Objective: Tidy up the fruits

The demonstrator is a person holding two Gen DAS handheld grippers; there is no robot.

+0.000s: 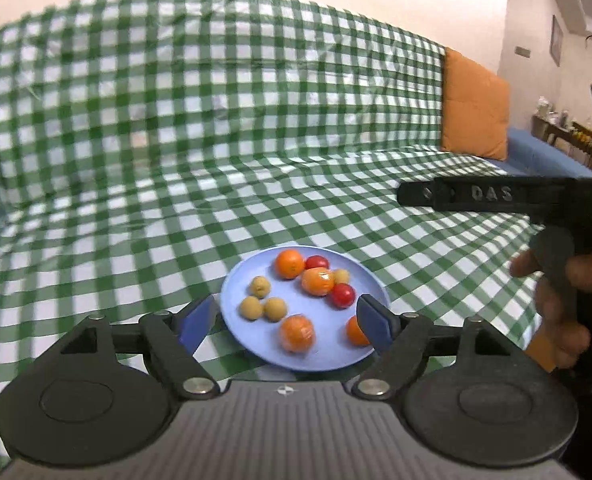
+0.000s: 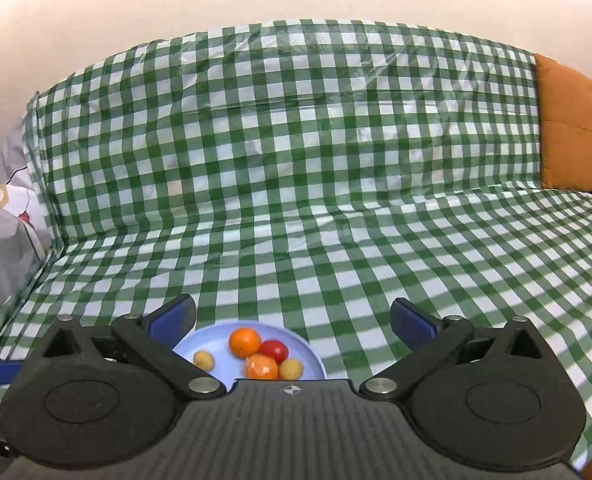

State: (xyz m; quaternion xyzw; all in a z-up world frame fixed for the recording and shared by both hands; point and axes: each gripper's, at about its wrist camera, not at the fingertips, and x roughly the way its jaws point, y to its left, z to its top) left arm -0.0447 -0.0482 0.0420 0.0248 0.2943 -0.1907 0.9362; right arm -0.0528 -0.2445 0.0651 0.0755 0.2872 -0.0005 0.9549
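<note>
- Jaws of the left gripper stand wide apart with nothing clamped between them; its blue pads sit above the near edge of the plate without pressing on any fruit.
- Jaws of the right gripper are spread very wide and empty too, the blue pads well apart over the cloth, with the plate's far half showing between them, lower down.
- Blue plate rests flat on the checked cloth and carries all the fruit in view.
- Oranges: one at the far rim, one wrapped in shiny film near the middle, another film-wrapped one nearer the left gripper, and a fourth partly hidden behind the left gripper's right-side pad.
- Cherry tomatoes: one beside the far orange, another close to the middle orange.
- Small yellowish-brown fruits: three gathered on the plate's left side, a fourth tucked behind the middle orange.
- Raised letters "DAS" read on the black bar of the right gripper, which reaches in from the right in the left wrist view.
- Hand wraps the dark handle under that bar, fingers curled round it.
- Both grippers tilt downward toward the plate.
- Green-and-white checked cloth covers a sofa's seat and back; an orange cushion leans at its right end.
</note>
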